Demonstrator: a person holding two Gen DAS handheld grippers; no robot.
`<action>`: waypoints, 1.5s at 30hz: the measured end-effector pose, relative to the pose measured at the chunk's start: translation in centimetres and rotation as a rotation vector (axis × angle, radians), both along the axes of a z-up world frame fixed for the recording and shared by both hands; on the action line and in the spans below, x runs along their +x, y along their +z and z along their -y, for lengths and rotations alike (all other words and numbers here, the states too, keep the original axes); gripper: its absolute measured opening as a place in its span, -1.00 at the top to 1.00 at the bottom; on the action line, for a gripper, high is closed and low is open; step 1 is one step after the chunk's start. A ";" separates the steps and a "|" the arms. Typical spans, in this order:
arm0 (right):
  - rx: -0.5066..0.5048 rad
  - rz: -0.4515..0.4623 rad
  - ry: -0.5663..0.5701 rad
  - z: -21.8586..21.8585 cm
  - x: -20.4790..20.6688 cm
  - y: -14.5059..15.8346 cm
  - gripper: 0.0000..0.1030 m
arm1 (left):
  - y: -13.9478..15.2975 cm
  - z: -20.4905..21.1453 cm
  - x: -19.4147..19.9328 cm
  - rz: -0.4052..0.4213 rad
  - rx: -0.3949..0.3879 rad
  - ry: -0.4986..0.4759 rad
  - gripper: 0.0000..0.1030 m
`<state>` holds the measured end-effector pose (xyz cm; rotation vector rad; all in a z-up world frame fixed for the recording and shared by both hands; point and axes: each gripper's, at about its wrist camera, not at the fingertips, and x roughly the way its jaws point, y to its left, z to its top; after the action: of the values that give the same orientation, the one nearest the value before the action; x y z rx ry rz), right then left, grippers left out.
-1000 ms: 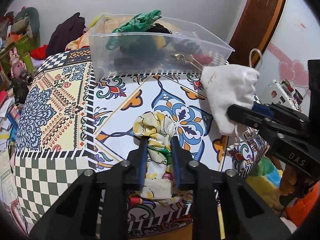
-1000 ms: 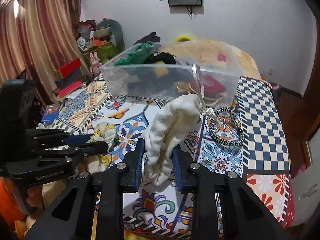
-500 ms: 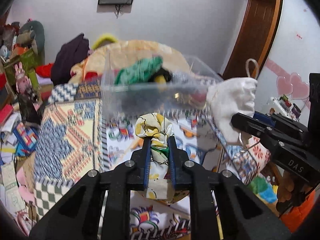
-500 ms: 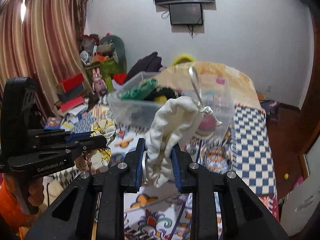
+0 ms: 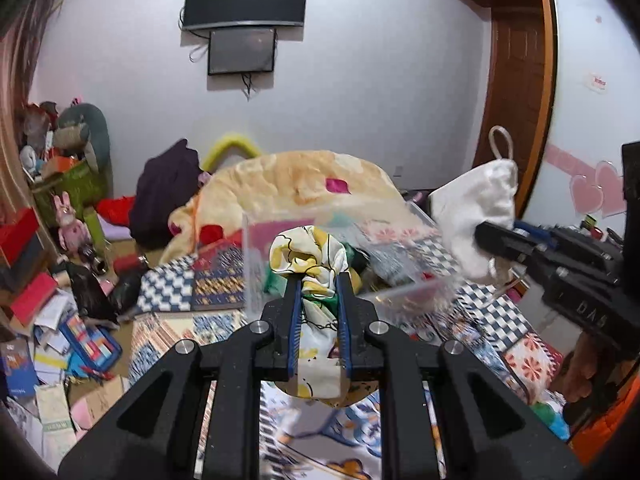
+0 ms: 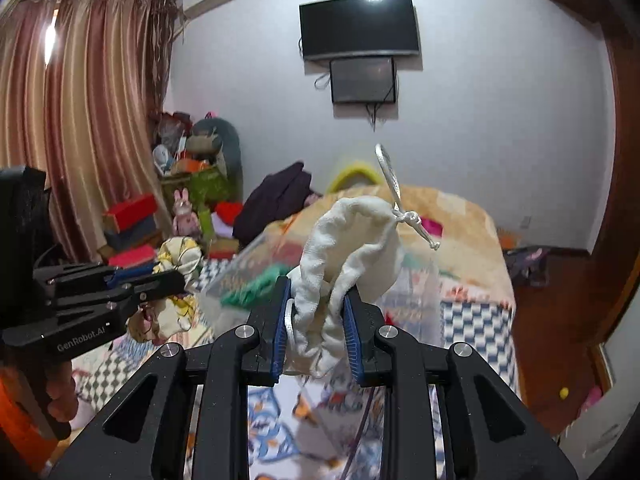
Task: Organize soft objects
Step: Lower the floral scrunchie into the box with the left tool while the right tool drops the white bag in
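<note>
My left gripper (image 5: 318,280) is shut on a yellow-and-white floral scrunchie (image 5: 308,256) and holds it up in front of the clear plastic bin (image 5: 400,292). My right gripper (image 6: 314,300) is shut on a white drawstring pouch (image 6: 352,240) and holds it raised over the patterned table, near the bin (image 6: 236,264). The pouch also shows in the left wrist view (image 5: 476,208), to the right of the bin. The scrunchie shows at the left in the right wrist view (image 6: 180,256). The bin holds green fabric (image 6: 248,284) and other soft items, blurred.
A patterned cloth covers the table (image 5: 168,332). Behind it lies a bed with an orange blanket (image 5: 300,180). Clutter of boxes, toys and papers fills the left side (image 5: 60,280). A wooden door (image 5: 516,100) stands at the right.
Both grippers have risen from near the table surface with their items and tilted up. The scrunchie has left the table. The bin now sits lower in both views.
</note>
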<state>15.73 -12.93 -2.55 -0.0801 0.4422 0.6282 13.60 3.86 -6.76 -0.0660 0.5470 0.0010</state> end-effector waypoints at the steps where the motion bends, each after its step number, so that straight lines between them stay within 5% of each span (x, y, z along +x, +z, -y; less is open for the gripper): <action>1: 0.003 0.008 -0.002 -0.1 0.3 0.3 0.56 | 0.3 -0.1 0.2 0.003 0.005 0.007 0.69; 8: -0.018 0.005 0.007 -2.3 3.1 0.1 0.56 | 0.1 -1.7 3.2 -0.013 0.011 0.040 0.69; 23: -0.160 -0.191 0.016 -4.6 7.3 -5.8 0.55 | -2.9 -1.7 8.7 -0.096 0.010 0.042 0.69; 27: -0.180 -0.201 0.005 -3.9 7.1 -5.7 0.18 | -3.9 -1.3 9.5 -0.124 0.025 0.045 0.69; 40: -0.174 -0.104 -0.058 1.7 2.8 -3.9 -0.31 | -4.9 -1.1 10.3 -0.160 0.019 0.027 0.69; 43: -0.196 -0.140 -0.078 2.6 2.7 -5.0 -0.32 | -5.3 -1.1 10.6 -0.178 0.030 0.025 0.53; 45: -0.217 -0.167 -0.085 2.9 2.7 -5.9 -0.32 | -5.5 -1.0 10.6 -0.185 0.044 0.034 0.20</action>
<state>18.43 -15.80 -8.43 -0.2155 0.6714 0.5030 24.20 4.88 -12.24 -0.0326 0.7308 0.0530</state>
